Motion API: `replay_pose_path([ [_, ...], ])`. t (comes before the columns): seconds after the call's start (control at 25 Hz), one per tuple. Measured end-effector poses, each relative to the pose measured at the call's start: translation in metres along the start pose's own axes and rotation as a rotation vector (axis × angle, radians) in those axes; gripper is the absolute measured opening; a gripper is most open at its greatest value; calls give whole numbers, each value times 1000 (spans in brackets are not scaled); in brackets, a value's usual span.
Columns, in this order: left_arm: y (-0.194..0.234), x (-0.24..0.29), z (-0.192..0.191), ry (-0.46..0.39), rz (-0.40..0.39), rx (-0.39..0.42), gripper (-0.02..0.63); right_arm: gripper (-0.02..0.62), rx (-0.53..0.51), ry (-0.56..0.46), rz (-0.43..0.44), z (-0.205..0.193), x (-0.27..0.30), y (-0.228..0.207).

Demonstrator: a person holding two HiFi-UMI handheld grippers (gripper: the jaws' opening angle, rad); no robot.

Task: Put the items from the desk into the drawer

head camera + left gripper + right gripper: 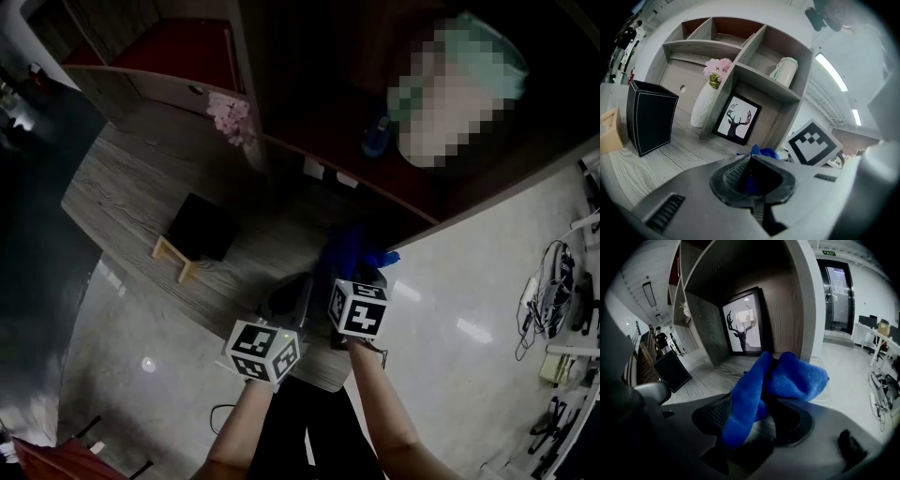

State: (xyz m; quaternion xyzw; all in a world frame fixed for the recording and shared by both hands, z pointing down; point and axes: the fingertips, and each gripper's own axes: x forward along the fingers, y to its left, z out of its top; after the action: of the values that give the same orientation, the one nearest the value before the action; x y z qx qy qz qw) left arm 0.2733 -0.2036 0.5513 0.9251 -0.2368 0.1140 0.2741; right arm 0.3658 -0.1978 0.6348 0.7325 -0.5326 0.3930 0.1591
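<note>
A blue cloth (780, 380) hangs bunched between the jaws of my right gripper (764, 404), which is shut on it. In the head view the blue cloth (352, 251) is above the grey wooden desk (122, 202), near its right end, with the right gripper (361, 274) just behind it. My left gripper (291, 302) is close beside it on the left. In the left gripper view the left gripper (750, 159) has its jaws together and nothing held; the blue cloth (763, 152) shows just beyond them. A shelf panel with a round hole (682, 88) stands at the back.
A black box (651, 117) and a wooden block (609, 133) stand on the desk at the left. The shelf unit (736, 70) holds a white vase with pink flowers (705, 101), a framed deer picture (738, 117) and a pale canister (785, 70). Cables (553, 281) lie on the floor at the right.
</note>
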Motion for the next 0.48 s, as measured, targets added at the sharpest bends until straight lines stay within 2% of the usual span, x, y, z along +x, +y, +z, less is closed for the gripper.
replay_pose_path([
  [0.16,0,0,-3,8,2,-3,11,241,-25,-11,-6,0,2,0],
  [0.28,-1,-1,-4,11,6,-5,11,123,10,-4,33,1,3,0],
  [0.48,-2,-7,-5,13,13,-9,11,95,13,3,52,1,3,3],
])
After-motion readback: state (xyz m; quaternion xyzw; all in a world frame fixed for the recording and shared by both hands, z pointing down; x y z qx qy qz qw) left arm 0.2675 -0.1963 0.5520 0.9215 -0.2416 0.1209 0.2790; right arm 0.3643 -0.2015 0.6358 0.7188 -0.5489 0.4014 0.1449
